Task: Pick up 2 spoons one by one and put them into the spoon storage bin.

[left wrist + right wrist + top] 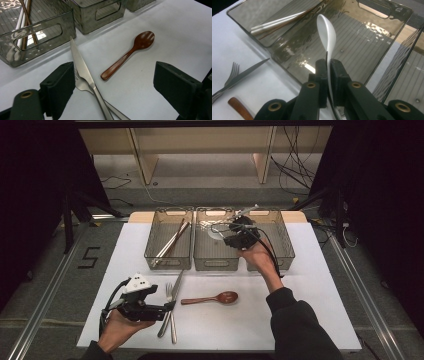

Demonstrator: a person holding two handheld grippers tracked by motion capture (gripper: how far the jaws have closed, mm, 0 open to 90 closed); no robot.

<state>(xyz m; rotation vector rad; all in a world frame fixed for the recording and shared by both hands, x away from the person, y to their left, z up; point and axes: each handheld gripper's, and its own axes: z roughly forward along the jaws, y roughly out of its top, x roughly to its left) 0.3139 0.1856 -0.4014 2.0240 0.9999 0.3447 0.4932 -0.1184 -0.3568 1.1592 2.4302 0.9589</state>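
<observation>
A white-topped desk (310,285) sits under dark curtains, with three smoky bins across the upper middle of the frame. At lower left my left fingers (113,87) stand spread and empty over the knife (81,67) and fork (80,83), the wooden spoon (130,53) just right of them. Up at centre right, my right fingers (328,75) pinch the white spoon (327,37) above the middle bin (216,263). I judge I'm sorting cutlery; next, lower it in and release.

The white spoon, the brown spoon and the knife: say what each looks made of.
White spoon: glossy, uniformly white, probably ceramic or melamine. Brown spoon: reddish-brown with a soft sheen, likely lacquered wood. Knife: brushed grey metal with dull reflections, apparently stainless steel.
</observation>
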